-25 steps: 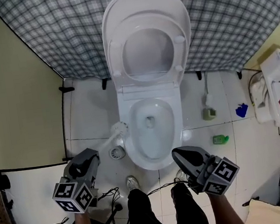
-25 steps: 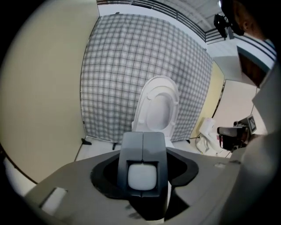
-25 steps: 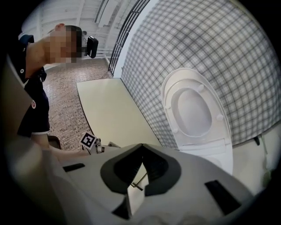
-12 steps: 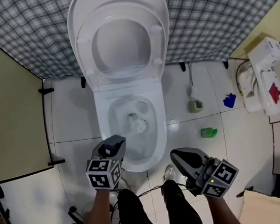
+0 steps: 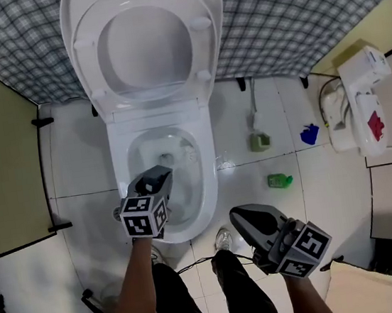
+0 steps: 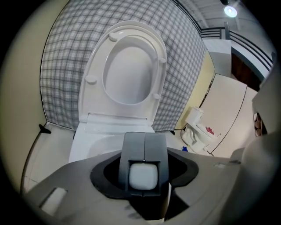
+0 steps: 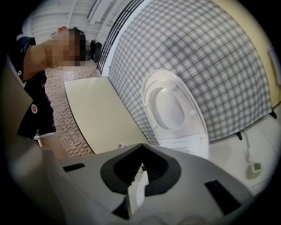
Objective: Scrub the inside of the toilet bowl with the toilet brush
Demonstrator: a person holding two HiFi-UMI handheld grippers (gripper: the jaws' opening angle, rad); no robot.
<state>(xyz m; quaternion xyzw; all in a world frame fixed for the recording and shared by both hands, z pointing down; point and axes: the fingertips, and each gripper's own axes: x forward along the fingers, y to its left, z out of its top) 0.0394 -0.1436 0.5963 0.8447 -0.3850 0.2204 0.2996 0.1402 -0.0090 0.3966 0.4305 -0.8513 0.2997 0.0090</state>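
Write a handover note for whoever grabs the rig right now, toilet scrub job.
Left gripper: shut on the toilet brush handle, held over the toilet bowl and pointing down into it.
Right gripper: shut, nothing in it, off the bowl's front right, above the floor.
Seat and lid are up. The brush head is mostly hidden behind the left gripper.
Done: brush in hand and at the bowl.
Left: scrub the inside of the bowl. How much is already scrubbed can't be told.
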